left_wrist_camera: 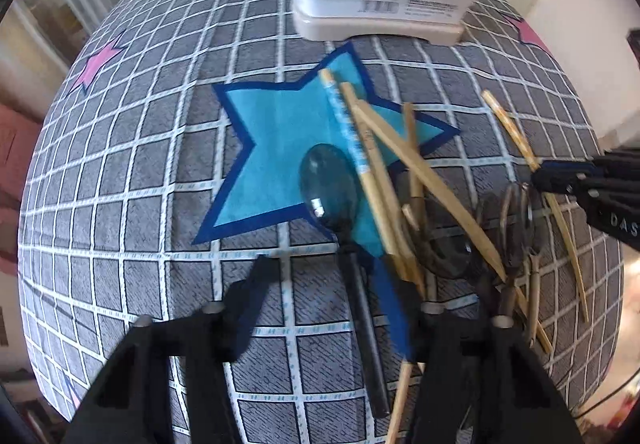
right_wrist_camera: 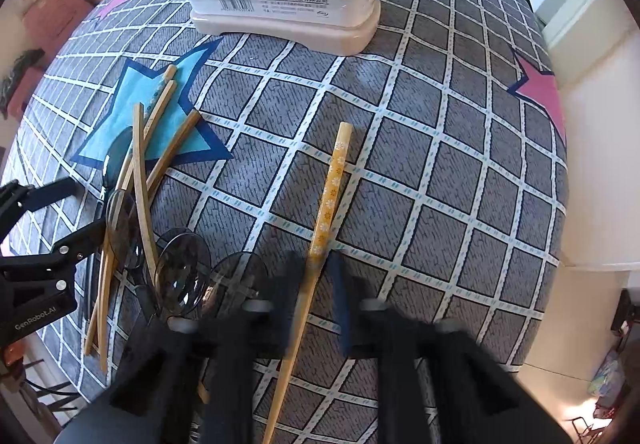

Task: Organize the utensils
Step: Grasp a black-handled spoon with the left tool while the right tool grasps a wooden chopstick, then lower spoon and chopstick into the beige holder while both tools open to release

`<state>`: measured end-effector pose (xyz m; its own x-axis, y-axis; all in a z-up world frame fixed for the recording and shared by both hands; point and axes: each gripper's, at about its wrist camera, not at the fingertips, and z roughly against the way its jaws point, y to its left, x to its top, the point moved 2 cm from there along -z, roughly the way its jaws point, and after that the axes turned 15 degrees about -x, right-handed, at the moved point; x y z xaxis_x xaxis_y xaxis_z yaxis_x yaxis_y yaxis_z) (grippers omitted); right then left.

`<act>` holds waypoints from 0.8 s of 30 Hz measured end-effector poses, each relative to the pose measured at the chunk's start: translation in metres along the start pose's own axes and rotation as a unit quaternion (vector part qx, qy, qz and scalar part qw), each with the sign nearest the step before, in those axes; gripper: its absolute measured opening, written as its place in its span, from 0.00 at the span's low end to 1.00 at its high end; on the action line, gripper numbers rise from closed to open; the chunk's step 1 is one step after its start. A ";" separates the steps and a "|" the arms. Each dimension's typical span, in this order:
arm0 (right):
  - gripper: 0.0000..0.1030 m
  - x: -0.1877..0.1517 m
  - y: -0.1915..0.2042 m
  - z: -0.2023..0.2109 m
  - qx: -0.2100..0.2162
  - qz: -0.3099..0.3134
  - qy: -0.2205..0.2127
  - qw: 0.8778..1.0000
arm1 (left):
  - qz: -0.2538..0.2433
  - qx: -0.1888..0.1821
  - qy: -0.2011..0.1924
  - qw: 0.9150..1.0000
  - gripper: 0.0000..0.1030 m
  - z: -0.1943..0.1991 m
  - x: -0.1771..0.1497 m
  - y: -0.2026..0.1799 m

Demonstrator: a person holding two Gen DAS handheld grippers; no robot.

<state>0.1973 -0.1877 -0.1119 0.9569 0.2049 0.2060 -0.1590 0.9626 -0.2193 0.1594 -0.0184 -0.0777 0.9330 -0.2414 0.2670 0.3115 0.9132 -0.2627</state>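
Progress looks slim to me: nothing I can see stands in the cream holder [right_wrist_camera: 280, 10], though its top is cut off in both wrist views, so I cannot rule out something already inside. Nearly everything is left on the checked tablecloth [right_wrist_camera: 420, 164] in front of the holder.

My right gripper [right_wrist_camera: 314, 284] has its fingers either side of the yellow flowered chopstick [right_wrist_camera: 330, 200], which lies alone in front of the holder and off to its right. The jaws look drawn in near the stick, but the blur keeps me from saying whether they pinch it, so I cannot tell. My left gripper [left_wrist_camera: 336, 276] is spread wide, straddling the black handle of the spoon [left_wrist_camera: 332, 184] whose dark translucent bowl rests on the blue star [left_wrist_camera: 276, 148] just in front of the holder. It grips nothing.

Counting, as far as the pile allows: one holder. One blue-patterned chopstick [left_wrist_camera: 344, 128] on the star. Plain bamboo chopsticks [left_wrist_camera: 404, 160] heaped beside it, about four or five; they cross and I cannot separate them surely. Dark spoons: three bowls show in the right wrist view, plus the one on the star, so I judge four.

I judge this the first or an early pick.
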 end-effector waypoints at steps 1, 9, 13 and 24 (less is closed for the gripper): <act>0.08 0.001 -0.001 -0.002 0.007 -0.004 0.000 1.000 | -0.006 -0.002 0.003 1.000 0.47 0.000 0.001 -0.003; 0.08 -0.011 -0.022 0.014 0.076 -0.032 -0.043 0.996 | -0.002 -0.024 -0.089 0.996 0.40 0.026 -0.011 -0.004; 0.08 -0.019 -0.032 0.038 0.102 -0.042 -0.088 0.990 | 0.000 -0.035 -0.155 0.987 0.40 0.057 -0.011 -0.010; 0.08 0.030 -0.082 0.147 0.131 -0.107 -0.257 0.951 | -0.017 -0.058 -0.298 0.953 0.40 0.148 0.071 -0.020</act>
<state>0.2034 -0.2345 0.0520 0.7388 -0.0056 0.6739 -0.0934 0.9895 0.1106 0.1929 -0.0054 0.0842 0.6641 -0.0092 0.7476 0.3900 0.8574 -0.3358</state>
